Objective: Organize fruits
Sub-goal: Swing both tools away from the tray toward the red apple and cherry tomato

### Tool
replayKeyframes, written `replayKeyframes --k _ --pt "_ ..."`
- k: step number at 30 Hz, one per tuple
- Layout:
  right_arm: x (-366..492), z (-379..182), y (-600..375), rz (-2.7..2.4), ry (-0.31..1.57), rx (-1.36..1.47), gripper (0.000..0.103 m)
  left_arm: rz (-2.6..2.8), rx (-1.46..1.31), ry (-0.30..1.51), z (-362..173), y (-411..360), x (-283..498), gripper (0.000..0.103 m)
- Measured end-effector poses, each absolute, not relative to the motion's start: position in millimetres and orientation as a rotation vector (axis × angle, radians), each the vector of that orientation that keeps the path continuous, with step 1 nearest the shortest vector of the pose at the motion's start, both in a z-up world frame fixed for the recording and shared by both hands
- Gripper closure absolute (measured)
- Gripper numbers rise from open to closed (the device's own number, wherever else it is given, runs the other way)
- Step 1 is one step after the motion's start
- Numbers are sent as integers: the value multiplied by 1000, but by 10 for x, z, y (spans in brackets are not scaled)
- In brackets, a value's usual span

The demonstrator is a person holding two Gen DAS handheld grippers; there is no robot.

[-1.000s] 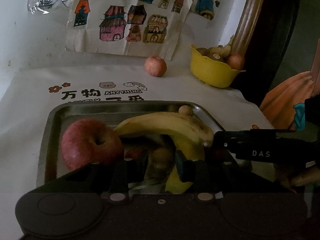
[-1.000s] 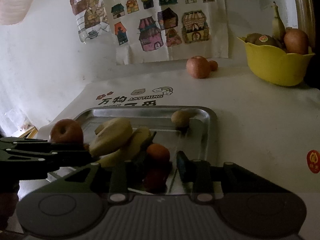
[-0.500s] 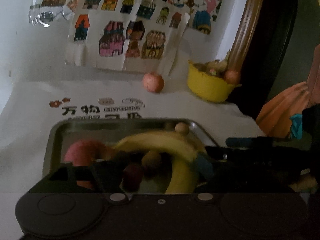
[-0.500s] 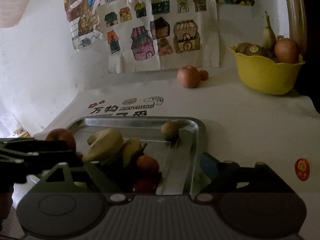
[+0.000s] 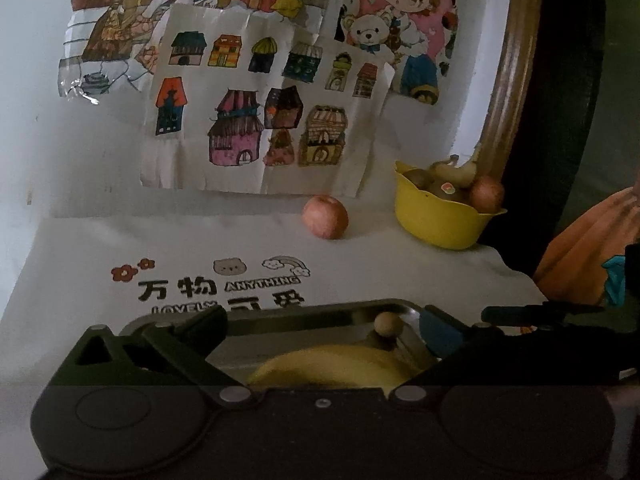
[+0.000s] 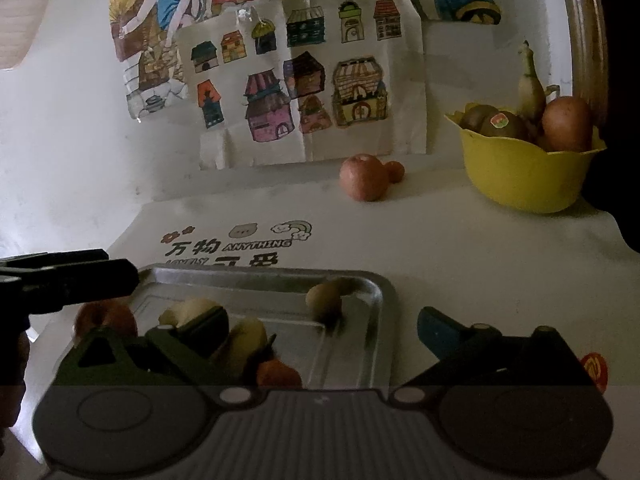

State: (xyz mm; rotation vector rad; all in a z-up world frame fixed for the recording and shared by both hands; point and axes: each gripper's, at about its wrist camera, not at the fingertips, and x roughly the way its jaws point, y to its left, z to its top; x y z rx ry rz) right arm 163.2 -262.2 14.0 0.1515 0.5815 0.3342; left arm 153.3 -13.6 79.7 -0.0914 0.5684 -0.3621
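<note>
Both hand-held grippers, left [image 5: 320, 328] and right [image 6: 322, 328], just spread wide, empty, over the tray [image 6: 376, 292]; yellow bowl [image 6: 524, 180] behind.

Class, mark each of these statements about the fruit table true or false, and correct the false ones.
1. The yellow bowl is empty. False: it holds kiwis, a banana and a round reddish fruit.
2. A metal tray on the table holds a banana. True.
3. The apple by the wall sits inside the tray. False: it rests on the white cloth, well behind the tray.
4. The right gripper is open with nothing between its fingers. True.
5. The left gripper is clamped on the banana. False: its jaws have just been opening and stand wide, gripping nothing.
6. A small orange fruit lies beside the apple near the wall. True.
</note>
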Motion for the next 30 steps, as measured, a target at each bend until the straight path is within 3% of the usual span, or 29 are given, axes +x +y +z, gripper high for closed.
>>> replayKeyframes --k 30 --pt "2904 294 -2608 288 587 136 0 -285 58 600 832 -247 2882 1"
